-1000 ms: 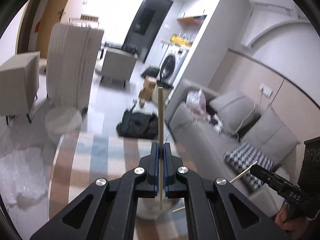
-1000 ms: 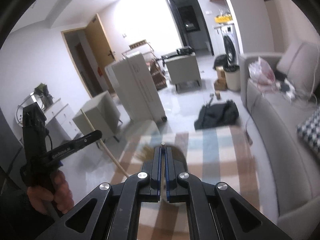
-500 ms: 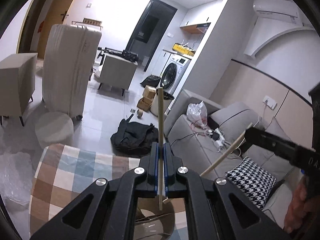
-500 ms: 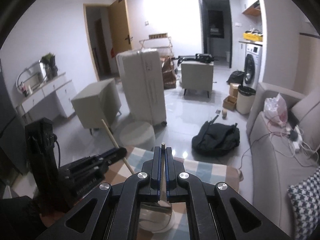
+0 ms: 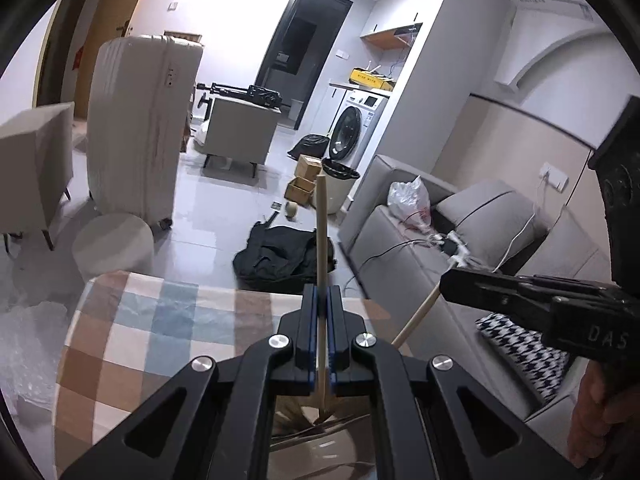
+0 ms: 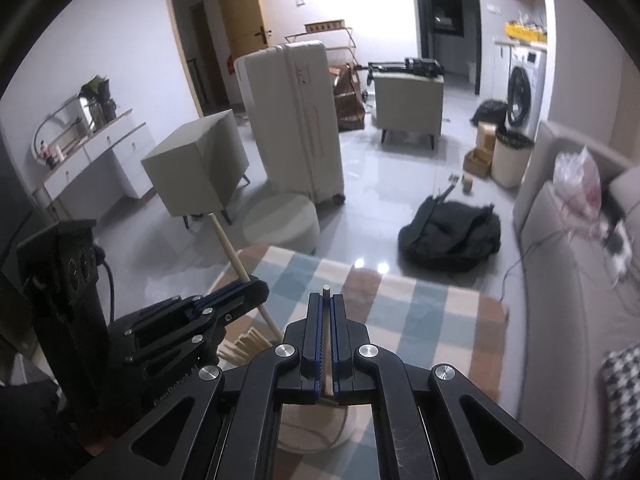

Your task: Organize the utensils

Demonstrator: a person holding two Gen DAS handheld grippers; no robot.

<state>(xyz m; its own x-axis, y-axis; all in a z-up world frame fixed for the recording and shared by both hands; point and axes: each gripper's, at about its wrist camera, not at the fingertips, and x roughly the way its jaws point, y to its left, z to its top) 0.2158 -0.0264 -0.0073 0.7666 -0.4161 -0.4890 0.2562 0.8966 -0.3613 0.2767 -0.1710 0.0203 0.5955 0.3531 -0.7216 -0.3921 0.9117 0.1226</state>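
My left gripper (image 5: 321, 296) is shut on a long wooden utensil handle (image 5: 321, 240) that stands upright; its lower end reaches into a round white holder (image 5: 320, 446) with several wooden utensils, below the jaws. My right gripper (image 6: 327, 304) is shut on another wooden stick (image 6: 326, 292), held above the white holder (image 6: 312, 428). The right gripper also shows in the left wrist view (image 5: 448, 286) with its stick (image 5: 416, 318) slanting down. The left gripper shows in the right wrist view (image 6: 256, 288) with its handle (image 6: 236, 258).
The holder stands on a table with a checked cloth (image 5: 160, 320). Beyond it are a grey sofa (image 5: 404, 248), a black bag (image 5: 280, 256) on the floor, a white suitcase (image 5: 136, 128), a round stool (image 5: 112, 240) and a bin (image 5: 340, 188).
Both grippers have tilted and come closer to the holder. The right gripper and its stick have moved nearer the left one. Both stay shut on their sticks.
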